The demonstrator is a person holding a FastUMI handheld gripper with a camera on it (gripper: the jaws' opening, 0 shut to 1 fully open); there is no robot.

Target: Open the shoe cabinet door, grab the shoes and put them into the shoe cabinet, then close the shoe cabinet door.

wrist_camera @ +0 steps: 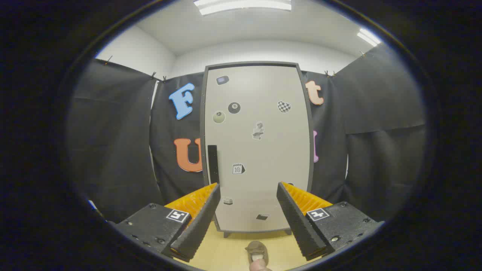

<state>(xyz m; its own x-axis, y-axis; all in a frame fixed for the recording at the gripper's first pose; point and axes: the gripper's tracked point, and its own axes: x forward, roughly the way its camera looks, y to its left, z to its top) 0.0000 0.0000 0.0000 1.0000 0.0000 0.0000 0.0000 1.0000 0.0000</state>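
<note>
Centre of frame: cabinet (260,150) upright on wood floor (226,252), door shut, black handle (212,163) on its left edge, stickers (234,108) scattered over door. Bottom centre: brown shoe (257,251) on floor, between fingers. Gripper (248,192) released, fingers spread wide, touching nothing, cabinet beyond them.

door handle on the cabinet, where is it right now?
In the gripper view, the black handle runs upright along the left edge of the shut cabinet door, just above and beyond the tip of the open gripper's left finger.
</note>
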